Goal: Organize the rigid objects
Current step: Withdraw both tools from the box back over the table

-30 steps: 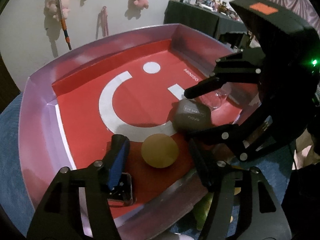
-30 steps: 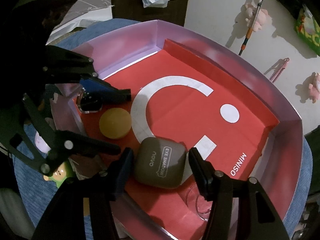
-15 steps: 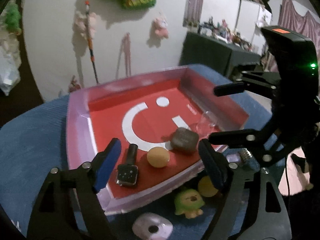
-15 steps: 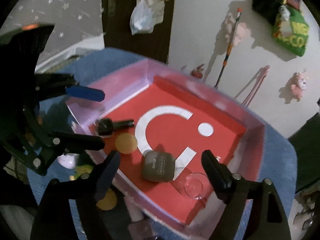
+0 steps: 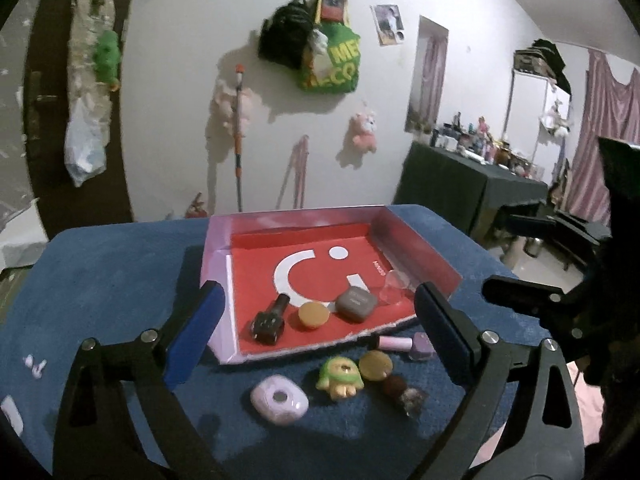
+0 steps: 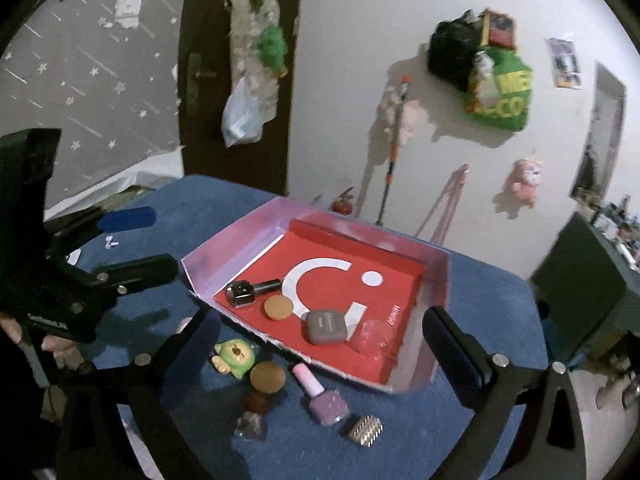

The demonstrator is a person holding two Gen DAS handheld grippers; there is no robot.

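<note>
A red-lined tray on the blue table holds a black nail polish bottle, a tan disc, a grey case and a clear cup. In front of it lie a lilac case, a green toy, a second tan disc, a pink polish bottle and a studded silver piece. My left gripper and right gripper are open, empty and raised back from the tray.
A dark brown ball and a crumpled wrapper lie by the loose items. Small white bits sit at the table's left. A wall with hung toys and a broom stands behind; a dark cabinet is at right.
Both grippers pulled up and back from the tray, leaving the black bottle and the grey case inside. The loose items in front of the tray came into view.
</note>
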